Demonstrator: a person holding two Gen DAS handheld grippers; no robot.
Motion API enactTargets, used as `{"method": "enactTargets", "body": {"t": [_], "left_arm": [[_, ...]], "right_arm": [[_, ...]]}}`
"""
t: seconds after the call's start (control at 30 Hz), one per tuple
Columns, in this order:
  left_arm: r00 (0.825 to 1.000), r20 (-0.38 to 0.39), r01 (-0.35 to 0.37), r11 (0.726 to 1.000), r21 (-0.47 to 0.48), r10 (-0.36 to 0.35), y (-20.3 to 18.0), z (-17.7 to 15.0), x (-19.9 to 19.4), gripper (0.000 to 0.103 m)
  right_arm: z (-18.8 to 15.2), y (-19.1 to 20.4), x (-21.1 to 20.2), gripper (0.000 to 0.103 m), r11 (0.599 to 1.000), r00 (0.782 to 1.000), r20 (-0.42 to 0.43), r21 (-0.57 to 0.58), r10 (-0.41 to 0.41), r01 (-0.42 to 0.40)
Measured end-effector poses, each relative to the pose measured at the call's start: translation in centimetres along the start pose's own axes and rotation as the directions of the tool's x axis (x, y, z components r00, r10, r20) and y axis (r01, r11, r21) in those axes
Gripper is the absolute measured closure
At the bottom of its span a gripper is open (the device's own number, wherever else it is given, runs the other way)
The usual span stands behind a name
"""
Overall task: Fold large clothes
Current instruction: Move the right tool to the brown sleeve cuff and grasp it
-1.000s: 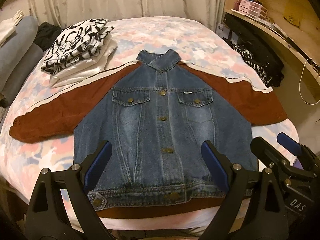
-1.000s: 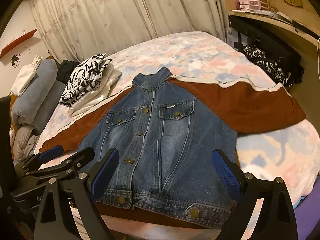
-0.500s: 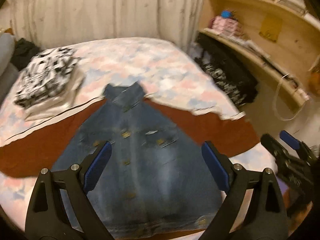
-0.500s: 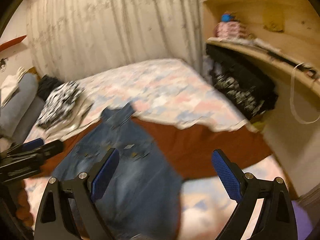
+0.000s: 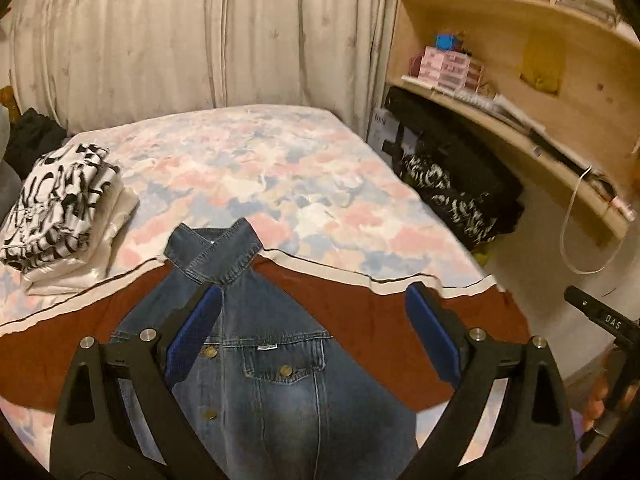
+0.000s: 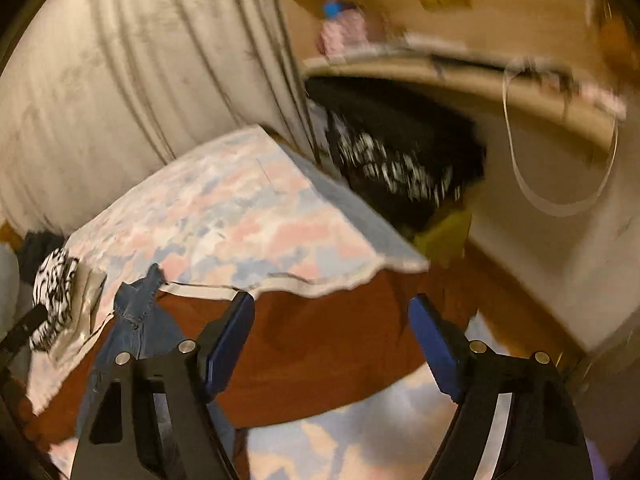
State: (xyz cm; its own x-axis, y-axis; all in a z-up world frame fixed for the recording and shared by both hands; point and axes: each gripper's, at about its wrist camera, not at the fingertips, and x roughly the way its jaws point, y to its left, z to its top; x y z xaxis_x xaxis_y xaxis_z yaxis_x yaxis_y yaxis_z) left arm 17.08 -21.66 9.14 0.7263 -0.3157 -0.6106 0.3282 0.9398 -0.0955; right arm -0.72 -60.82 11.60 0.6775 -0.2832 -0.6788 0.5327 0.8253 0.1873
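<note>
Floral bed, spread jacket

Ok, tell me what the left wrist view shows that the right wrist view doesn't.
Only the left wrist view shows the denim jacket's chest pocket with its buttons, the pink boxes sharply on the wooden shelf, and part of the right claw at its edge.

Only the right wrist view shows the end of the rust-brown sleeve near the corner of the bed, though it is blurred.

Both share the jacket's collar, the folded black-and-white clothes, the curtain and an open claw, left and right, holding nothing.
</note>
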Motion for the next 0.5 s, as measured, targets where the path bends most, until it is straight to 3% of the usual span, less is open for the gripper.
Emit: {"method": "enactTargets", "body": {"t": [0.13, 0.23, 0.33, 0.43, 0.5], "left_arm": [[0.994, -0.108, 0.006, 1.000, 0.021, -0.004, -1.6, -3.1, 6.5, 0.011], [0.974, -0.225, 0.014, 1.000, 0.006, -0.012, -2.6, -5.9, 11.3, 0.012], [0.955, -0.294, 0.019, 1.000, -0.014, -0.022, -3.0, -9.0, 14.5, 0.014], [0.933, -0.358, 0.027, 0.999, -0.035, -0.038, -3.1, -11.4, 17.4, 0.022], [0.916, -0.399, 0.026, 0.999, -0.048, -0.043, -3.1, -12.6, 18.9, 0.029]], "right_arm": [[-0.9, -3.4, 7.3, 0.024, 0.996, 0.992, -0.127, 0.084, -0.027, 0.037], [-2.5, -5.1, 11.7, 0.027, 0.985, 0.974, -0.222, 0.155, -0.038, 0.074], [-4.1, -7.8, 15.0, 0.030, 0.962, 0.955, -0.297, 0.257, -0.013, 0.093], [-5.9, -10.3, 17.0, 0.034, 0.935, 0.944, -0.330, 0.342, 0.025, 0.095], [-6.2, -11.3, 18.0, 0.034, 0.922, 0.950, -0.311, 0.378, 0.043, 0.082]]}}
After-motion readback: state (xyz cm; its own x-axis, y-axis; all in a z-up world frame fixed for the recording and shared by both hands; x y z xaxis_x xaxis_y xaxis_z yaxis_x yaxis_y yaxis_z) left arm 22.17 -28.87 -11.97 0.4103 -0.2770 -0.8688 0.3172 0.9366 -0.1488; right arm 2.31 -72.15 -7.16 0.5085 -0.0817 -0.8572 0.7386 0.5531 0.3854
